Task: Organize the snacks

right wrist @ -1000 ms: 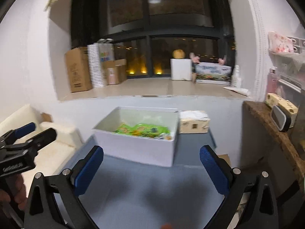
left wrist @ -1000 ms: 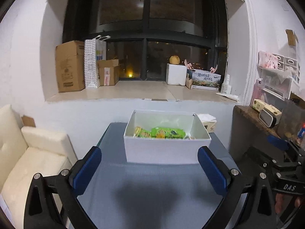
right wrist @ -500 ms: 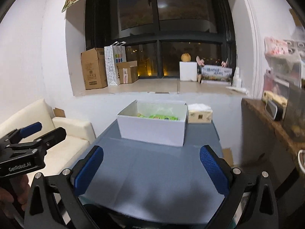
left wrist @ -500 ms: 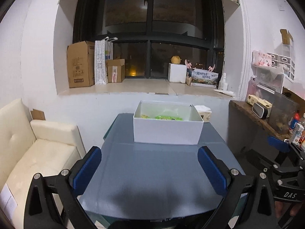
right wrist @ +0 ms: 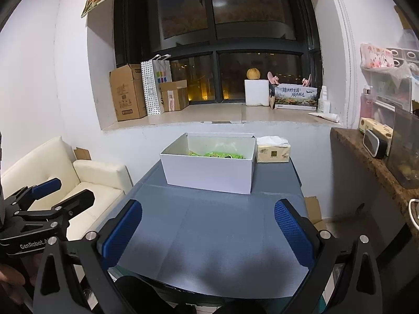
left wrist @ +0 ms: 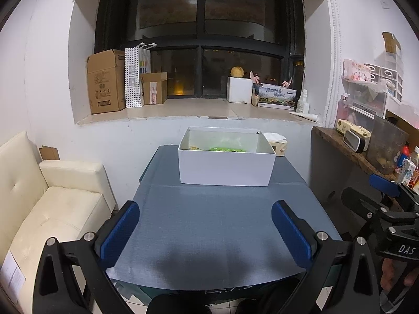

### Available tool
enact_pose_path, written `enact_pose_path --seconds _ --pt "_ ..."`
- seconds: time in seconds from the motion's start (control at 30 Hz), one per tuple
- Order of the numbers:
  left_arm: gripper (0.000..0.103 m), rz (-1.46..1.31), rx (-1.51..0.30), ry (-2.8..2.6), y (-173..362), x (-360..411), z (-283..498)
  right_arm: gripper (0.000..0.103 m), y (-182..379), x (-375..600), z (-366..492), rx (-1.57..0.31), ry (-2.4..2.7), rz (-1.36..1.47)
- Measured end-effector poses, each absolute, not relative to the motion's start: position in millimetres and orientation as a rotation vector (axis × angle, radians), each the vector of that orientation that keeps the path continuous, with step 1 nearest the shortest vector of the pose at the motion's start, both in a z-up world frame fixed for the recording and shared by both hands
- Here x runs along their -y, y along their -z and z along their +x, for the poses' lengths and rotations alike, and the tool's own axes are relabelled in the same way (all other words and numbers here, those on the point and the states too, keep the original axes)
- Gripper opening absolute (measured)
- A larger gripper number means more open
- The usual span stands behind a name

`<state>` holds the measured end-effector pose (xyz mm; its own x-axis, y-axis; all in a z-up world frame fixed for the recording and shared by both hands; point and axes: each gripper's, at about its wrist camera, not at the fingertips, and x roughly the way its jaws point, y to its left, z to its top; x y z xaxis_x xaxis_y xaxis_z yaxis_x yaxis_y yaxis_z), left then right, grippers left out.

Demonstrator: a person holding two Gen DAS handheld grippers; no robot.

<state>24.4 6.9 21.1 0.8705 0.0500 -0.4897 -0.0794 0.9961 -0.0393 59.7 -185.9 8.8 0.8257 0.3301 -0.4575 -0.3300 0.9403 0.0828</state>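
Note:
A white open box [left wrist: 226, 166] stands at the far end of the grey-blue table [left wrist: 209, 230]. Green snack packets [left wrist: 226, 149] lie inside it; they also show in the right wrist view [right wrist: 222, 155], inside the box [right wrist: 209, 174]. My left gripper [left wrist: 205, 231] is open and empty, held back over the table's near edge. My right gripper [right wrist: 208, 231] is open and empty, also over the near edge. Each gripper shows in the other's view: the right one at the right [left wrist: 387, 204], the left one at the left [right wrist: 49, 196].
A tissue box [right wrist: 273, 152] sits right of the white box. A cream sofa [left wrist: 52, 209] stands left of the table. A wooden counter [left wrist: 361, 151] with bottles and a clock is on the right. Cardboard boxes [left wrist: 106, 81] sit on the window sill.
Both grippers have pulled back from the white box toward the table's near edge. The box looks smaller and farther. Both stay open and empty.

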Motion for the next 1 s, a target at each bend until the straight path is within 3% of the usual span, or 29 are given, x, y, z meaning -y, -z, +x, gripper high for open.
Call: enact_pose_path --seconds 1.0 --pt "0.103 -0.063 -0.528 -0.068 -19.5 -10.4 24.3 0.103 -7.5 182.0 58.0 -0.498 -0.373 -0.009"
